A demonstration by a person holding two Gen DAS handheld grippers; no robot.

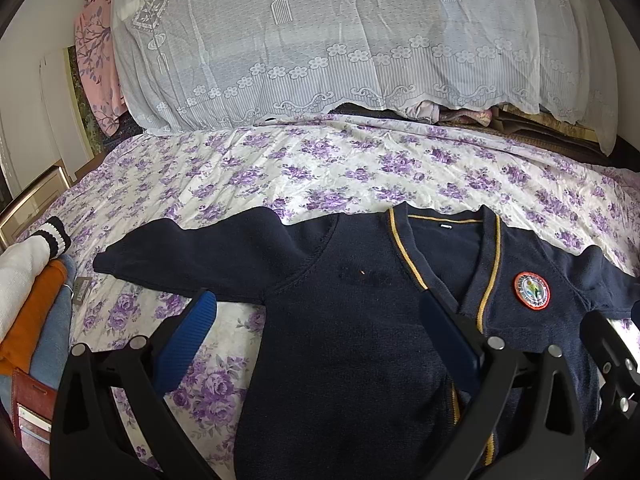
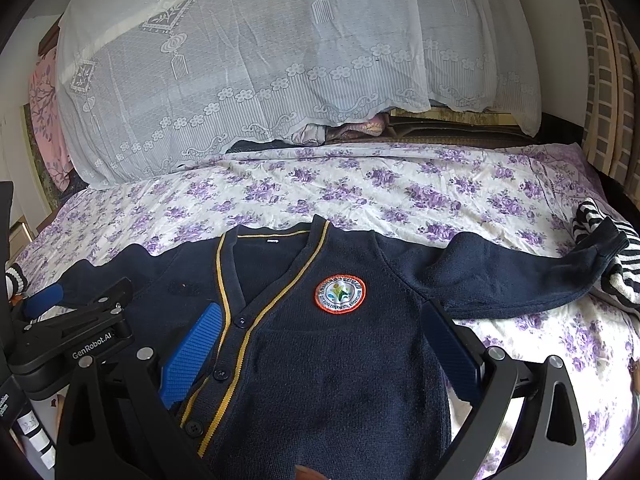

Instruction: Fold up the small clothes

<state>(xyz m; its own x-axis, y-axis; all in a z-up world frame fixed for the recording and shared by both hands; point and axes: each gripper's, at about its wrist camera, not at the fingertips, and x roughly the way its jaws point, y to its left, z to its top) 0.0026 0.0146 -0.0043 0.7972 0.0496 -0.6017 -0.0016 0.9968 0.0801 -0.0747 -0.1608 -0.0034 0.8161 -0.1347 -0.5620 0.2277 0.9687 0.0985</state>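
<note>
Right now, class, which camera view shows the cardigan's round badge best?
The right wrist view: the badge sits near centre, its ring of lettering visible. The left wrist view shows it smaller, off to the right, lettering unreadable.

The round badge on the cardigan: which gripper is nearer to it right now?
Right. The right gripper hangs open just below the badge, which sits between its fingers. The left gripper is open over the cardigan's other front panel, badge off to its side.
</note>
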